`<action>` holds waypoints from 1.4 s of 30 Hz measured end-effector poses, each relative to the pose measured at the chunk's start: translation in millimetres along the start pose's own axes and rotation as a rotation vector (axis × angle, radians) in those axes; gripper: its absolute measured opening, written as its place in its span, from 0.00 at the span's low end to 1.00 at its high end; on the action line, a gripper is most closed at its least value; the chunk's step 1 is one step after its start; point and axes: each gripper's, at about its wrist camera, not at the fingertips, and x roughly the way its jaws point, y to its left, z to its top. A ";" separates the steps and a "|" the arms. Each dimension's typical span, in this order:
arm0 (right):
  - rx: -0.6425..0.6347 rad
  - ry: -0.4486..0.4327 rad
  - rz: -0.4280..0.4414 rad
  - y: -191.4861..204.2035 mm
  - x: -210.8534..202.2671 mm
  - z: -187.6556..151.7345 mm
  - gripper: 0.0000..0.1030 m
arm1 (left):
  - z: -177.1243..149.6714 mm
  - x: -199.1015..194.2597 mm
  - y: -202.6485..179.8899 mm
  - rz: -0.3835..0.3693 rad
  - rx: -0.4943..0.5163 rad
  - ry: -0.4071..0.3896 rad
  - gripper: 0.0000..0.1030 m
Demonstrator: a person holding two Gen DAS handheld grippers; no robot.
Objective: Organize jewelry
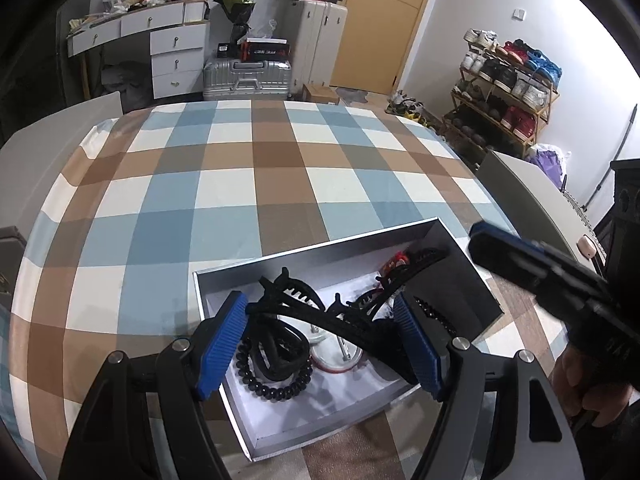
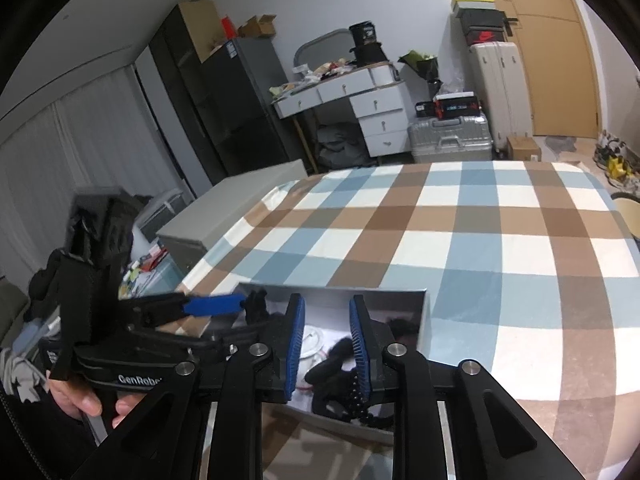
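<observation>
A grey open box point(image 1: 224, 280) with a white floor sits on the checked cloth. It holds a black claw hair clip point(image 1: 292, 296), a black bead bracelet point(image 1: 276, 388), a round white-and-red piece point(image 1: 340, 350) and a small red item point(image 1: 396, 260). My left gripper point(image 1: 320, 344) hangs open over the box, with a long black hair clip point(image 1: 360, 312) lying between its blue pads and touching neither. My right gripper point(image 2: 325, 346) is part open above the same box point(image 2: 424, 320), over the beads point(image 2: 356, 396), holding nothing. It also shows in the left wrist view point(image 1: 532, 264).
The box lies near the front edge of the checked blue, brown and white surface point(image 1: 256, 184). A grey cabinet point(image 2: 232, 204) stands at its left. A shoe rack point(image 1: 504, 92), suitcases point(image 1: 248, 76) and a white dresser point(image 1: 160, 44) stand beyond.
</observation>
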 end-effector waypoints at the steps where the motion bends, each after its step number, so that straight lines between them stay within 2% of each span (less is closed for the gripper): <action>1: 0.007 -0.014 -0.003 -0.6 -3.8 0.3 0.32 | -0.8 -1.6 -0.6 0.002 0.003 -0.003 0.70; 3: 0.015 -0.029 -0.012 -0.5 -9.4 1.0 0.44 | -2.4 -6.3 -1.1 0.010 0.000 -0.021 0.73; 5: 0.018 -0.041 -0.012 1.2 -16.3 0.8 0.47 | -2.9 -9.5 -1.9 0.010 0.003 -0.030 0.80; 8: 0.016 -0.064 -0.020 4.9 -24.9 0.2 0.60 | -3.1 -15.6 -2.8 0.020 0.001 -0.053 0.80; 15: 0.007 -0.131 -0.037 15.7 -49.2 -2.5 0.72 | -5.5 -35.9 -3.4 0.073 0.009 -0.118 0.80; 18: -0.007 -0.164 -0.059 21.5 -59.7 -4.2 0.84 | -8.0 -52.3 -2.2 0.099 0.005 -0.191 0.80; 20: -0.027 -0.193 -0.071 27.4 -68.5 -5.0 0.85 | -9.7 -64.9 -1.5 0.121 -0.005 -0.254 0.80; 24: -0.063 -0.266 -0.102 38.7 -87.3 -6.6 0.97 | -14.9 -92.4 -0.2 0.196 -0.020 -0.428 0.80; 29: -0.114 -0.375 -0.146 54.0 -107.7 -8.2 1.00 | -17.1 -113.1 -0.4 0.222 -0.032 -0.541 0.81; 33: -0.165 -0.445 -0.190 66.5 -115.8 -10.3 1.00 | -21.4 -123.0 -4.2 0.273 -0.007 -0.623 0.97; 35: -0.203 -0.480 -0.218 74.5 -119.2 -12.5 1.00 | -24.8 -125.8 -5.2 0.307 0.011 -0.667 0.98; 42: -0.270 -0.587 -0.300 89.1 -121.9 -22.7 1.00 | -30.2 -119.0 0.7 0.348 0.037 -0.718 0.99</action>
